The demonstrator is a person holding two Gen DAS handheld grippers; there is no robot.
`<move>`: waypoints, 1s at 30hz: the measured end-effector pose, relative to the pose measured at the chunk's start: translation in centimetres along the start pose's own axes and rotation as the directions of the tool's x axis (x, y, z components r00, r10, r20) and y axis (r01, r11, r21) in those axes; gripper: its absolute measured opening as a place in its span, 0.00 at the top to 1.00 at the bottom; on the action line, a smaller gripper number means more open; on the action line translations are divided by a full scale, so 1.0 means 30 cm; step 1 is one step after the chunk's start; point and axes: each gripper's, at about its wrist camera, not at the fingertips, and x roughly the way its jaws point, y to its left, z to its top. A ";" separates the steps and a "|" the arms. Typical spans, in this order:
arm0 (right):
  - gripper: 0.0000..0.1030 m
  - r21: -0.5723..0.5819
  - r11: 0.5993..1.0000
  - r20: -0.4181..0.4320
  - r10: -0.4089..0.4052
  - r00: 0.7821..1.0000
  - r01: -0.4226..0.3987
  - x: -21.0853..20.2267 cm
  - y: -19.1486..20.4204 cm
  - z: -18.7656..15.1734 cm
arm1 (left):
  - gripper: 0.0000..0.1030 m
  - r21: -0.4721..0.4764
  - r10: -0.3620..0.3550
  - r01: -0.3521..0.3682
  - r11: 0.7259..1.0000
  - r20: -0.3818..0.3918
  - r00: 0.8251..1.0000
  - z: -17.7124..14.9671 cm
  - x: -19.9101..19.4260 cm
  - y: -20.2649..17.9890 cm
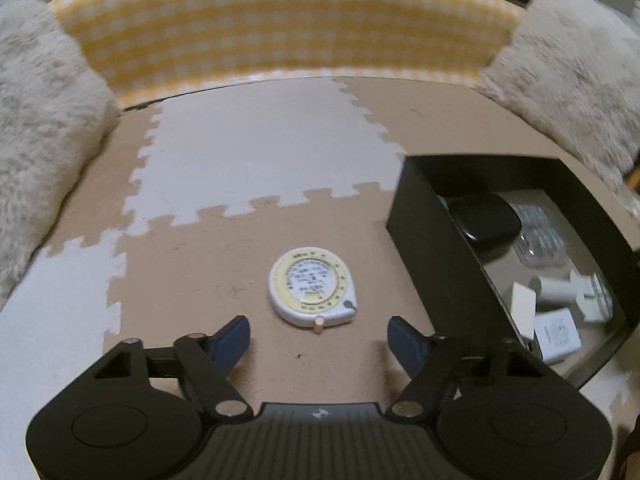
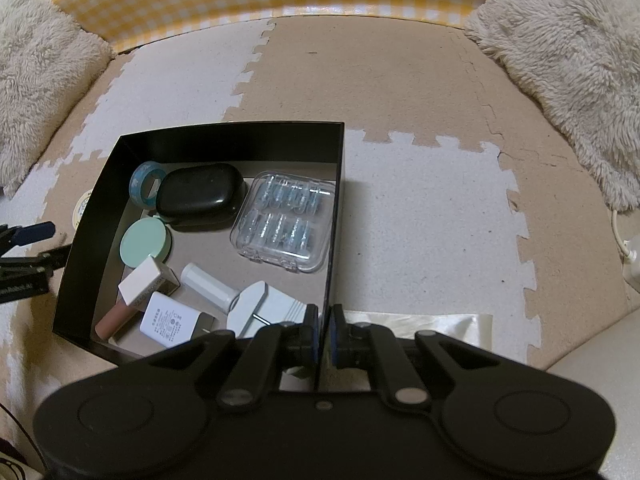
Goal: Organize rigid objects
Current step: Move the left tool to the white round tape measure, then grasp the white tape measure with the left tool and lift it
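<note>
Left wrist view alone shows the round tape measure (image 1: 312, 291) on the foam mat (image 1: 256, 160), ahead of the parted left gripper (image 1: 318, 338). Right wrist view shows the right gripper (image 2: 323, 334) clamped on the black box's (image 2: 224, 136) near wall.

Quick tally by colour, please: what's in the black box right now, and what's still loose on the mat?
In the box:
Black: 1, case
Blue: 1, tape ring
Green: 1, round compact
Clear: 1, plastic case
Pink: 1, lip gloss
White: 2, charger, plastic tool
On the mat: 1, tape measure
Total: 8
</note>
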 end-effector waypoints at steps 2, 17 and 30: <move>0.94 0.000 1.000 0.000 0.000 1.000 0.000 0.000 0.000 0.000 | 0.33 0.026 0.004 -0.004 1.000 0.010 1.000 -0.003 0.011 -0.007; 0.94 -0.010 1.000 -0.004 -0.006 1.000 0.006 0.006 0.003 0.002 | 0.44 0.078 0.013 -0.021 0.997 0.095 0.995 0.009 0.090 0.003; 0.94 -0.014 1.000 -0.004 -0.010 1.000 0.010 0.006 0.008 0.002 | 0.46 -0.035 0.054 -0.050 0.998 0.121 0.991 0.021 0.056 0.034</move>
